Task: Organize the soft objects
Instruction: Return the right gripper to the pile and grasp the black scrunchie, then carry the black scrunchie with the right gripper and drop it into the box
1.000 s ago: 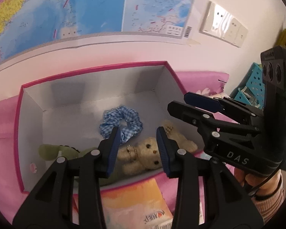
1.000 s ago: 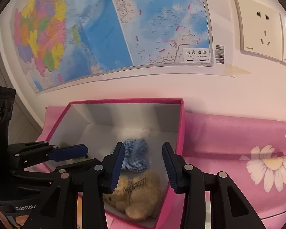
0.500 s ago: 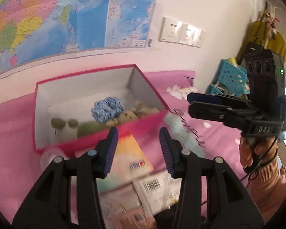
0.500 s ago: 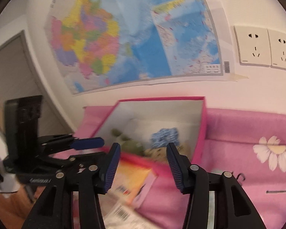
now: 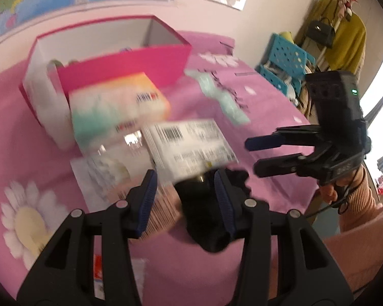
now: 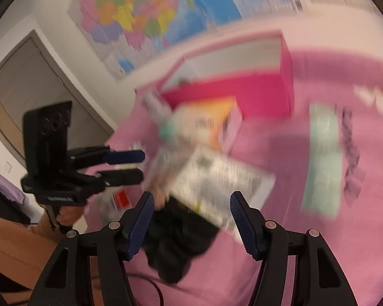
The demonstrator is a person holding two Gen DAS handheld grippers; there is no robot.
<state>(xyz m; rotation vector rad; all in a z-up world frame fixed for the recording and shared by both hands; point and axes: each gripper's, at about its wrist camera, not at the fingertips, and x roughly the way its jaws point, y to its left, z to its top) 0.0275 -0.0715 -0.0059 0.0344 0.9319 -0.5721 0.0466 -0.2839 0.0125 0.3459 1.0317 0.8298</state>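
- on the pink floral bedspread (image 5: pixel 145 229), a black soft item (image 5: pixel 209 219), crumpled, lies at the near edge of a loose pile of packets; its exact kind cannot be told through the blur.
- left gripper (image 5: pixel 185 201): jaws apart and opening, poised over the black soft item and a pink ribbed piece (image 5: pixel 163 211); pads do not visibly press on either.
- right gripper (image 6: pixel 191 219): jaws wide apart and opening, above the same black soft item (image 6: pixel 176 242); nothing clamped.
- white barcode packet (image 5: pixel 189 145) lies partly over the black item's far edge.
- orange-and-teal tissue pack (image 5: pixel 115 107) sits just in front of the pink box (image 5: pixel 130 68), touching or nearly so.
- pink box stands open against the wall; contents mostly hidden behind its front wall.
- pale green packet (image 6: pixel 321 160) lies apart, to the right of the pile.
- map (image 6: pixel 145 15) hangs on the wall behind.
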